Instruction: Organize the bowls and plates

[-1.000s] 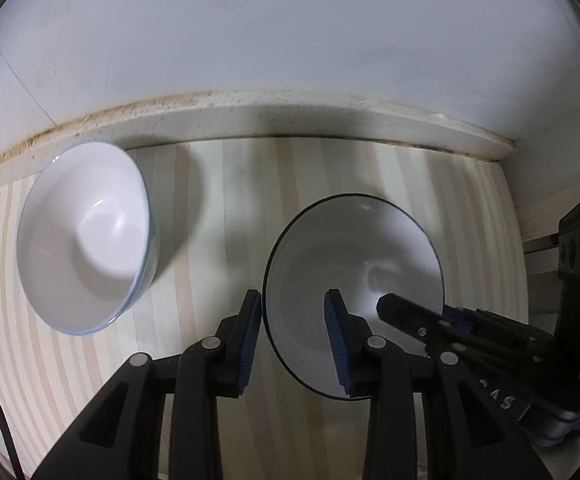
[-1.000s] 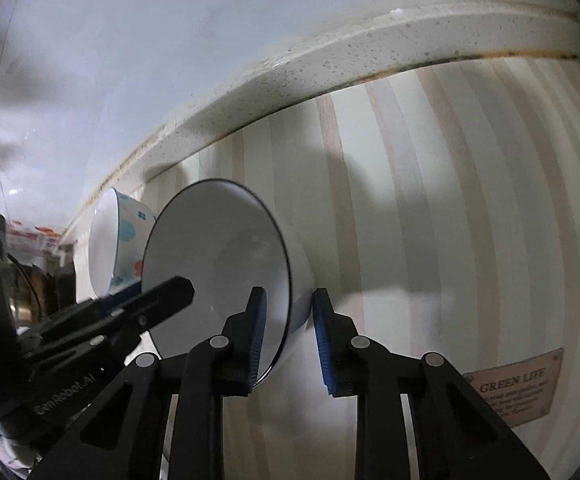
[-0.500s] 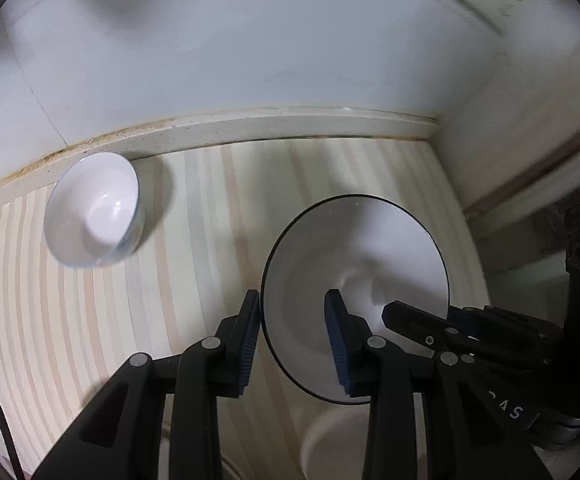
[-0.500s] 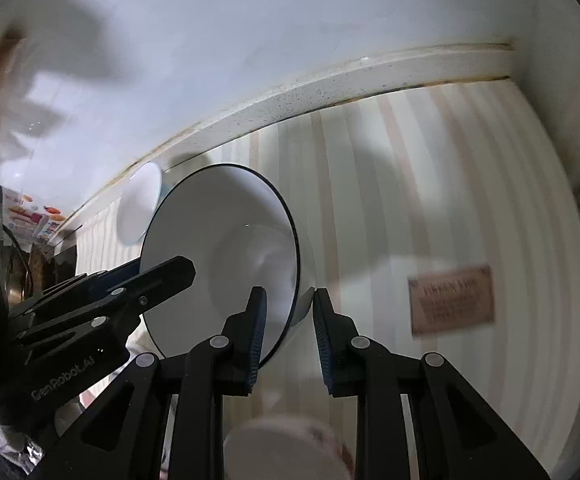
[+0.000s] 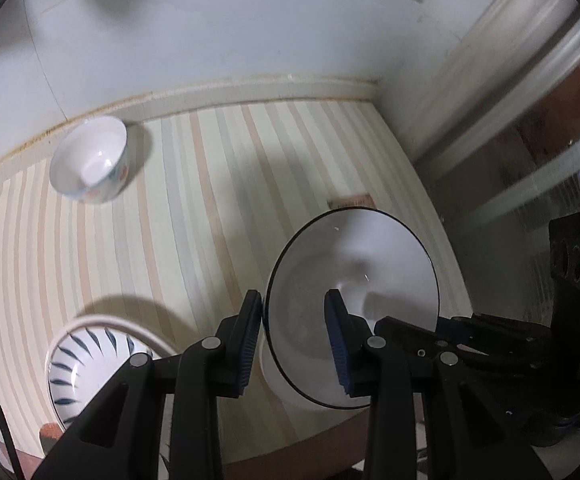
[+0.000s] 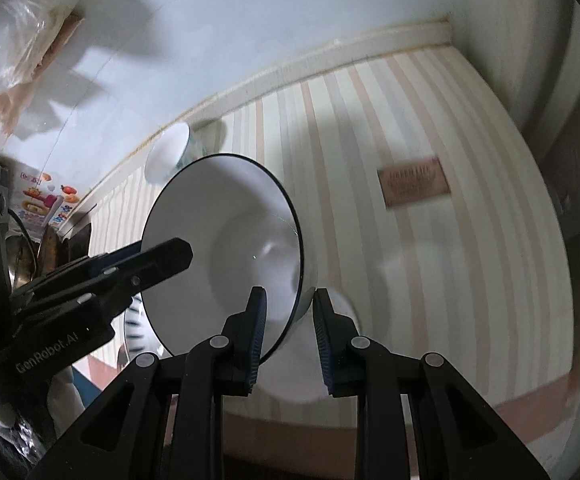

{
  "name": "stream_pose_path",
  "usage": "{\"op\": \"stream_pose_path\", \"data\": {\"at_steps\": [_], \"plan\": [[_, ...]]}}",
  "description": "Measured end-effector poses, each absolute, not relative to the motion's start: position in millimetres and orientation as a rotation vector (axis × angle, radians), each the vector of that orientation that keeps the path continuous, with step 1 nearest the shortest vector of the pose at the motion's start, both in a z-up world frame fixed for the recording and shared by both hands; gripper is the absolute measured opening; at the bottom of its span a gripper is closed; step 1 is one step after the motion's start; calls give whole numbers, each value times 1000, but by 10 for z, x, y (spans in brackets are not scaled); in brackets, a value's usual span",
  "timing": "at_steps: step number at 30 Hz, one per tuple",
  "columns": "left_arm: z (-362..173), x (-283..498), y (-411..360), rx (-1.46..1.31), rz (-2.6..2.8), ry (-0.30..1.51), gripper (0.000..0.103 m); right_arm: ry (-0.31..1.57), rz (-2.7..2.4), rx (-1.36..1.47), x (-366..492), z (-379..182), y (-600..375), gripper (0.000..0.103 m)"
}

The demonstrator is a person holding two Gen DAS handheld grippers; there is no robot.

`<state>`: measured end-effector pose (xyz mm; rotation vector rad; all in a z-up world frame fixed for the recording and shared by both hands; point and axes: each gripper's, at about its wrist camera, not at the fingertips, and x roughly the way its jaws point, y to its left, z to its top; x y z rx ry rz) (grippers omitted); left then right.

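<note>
Fingers: left gripper (image 5: 294,342) and right gripper (image 6: 288,338) each pinch the rim of the bowl (image 5: 354,300), one blue ribbed pad inside, one outside.
Bowl: white, glossy, round, thin dark rim line; tilted, held above the table's near edge.
Table (image 5: 193,216): pale striped cloth, brown label (image 6: 413,182) toward the right edge.
Far bowl (image 5: 89,160): small, white, painted outside, by the far edge.
Near bowl (image 5: 89,364): blue leaf strokes inside, near-left edge.

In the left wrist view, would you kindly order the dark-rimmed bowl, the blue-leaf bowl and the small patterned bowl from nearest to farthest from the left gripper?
1. dark-rimmed bowl: held between the left gripper fingers.
2. blue-leaf bowl: on the table, lower left.
3. small patterned bowl: far left, by the wall.
</note>
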<state>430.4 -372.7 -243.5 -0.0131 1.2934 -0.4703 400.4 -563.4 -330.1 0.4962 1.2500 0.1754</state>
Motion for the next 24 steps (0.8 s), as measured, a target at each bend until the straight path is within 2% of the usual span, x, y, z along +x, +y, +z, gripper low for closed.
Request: {"op": "stream_pose_path", "data": {"at_steps": [9,24], "plan": [[-2790,4150,-3832,69,-460,1378,30,1338,154,497,3866,-3732,-5540,26],[-2957,4076,-3902,133,-448,1420,30,1412,141,453,3883,-3907,-5469,26]]}}
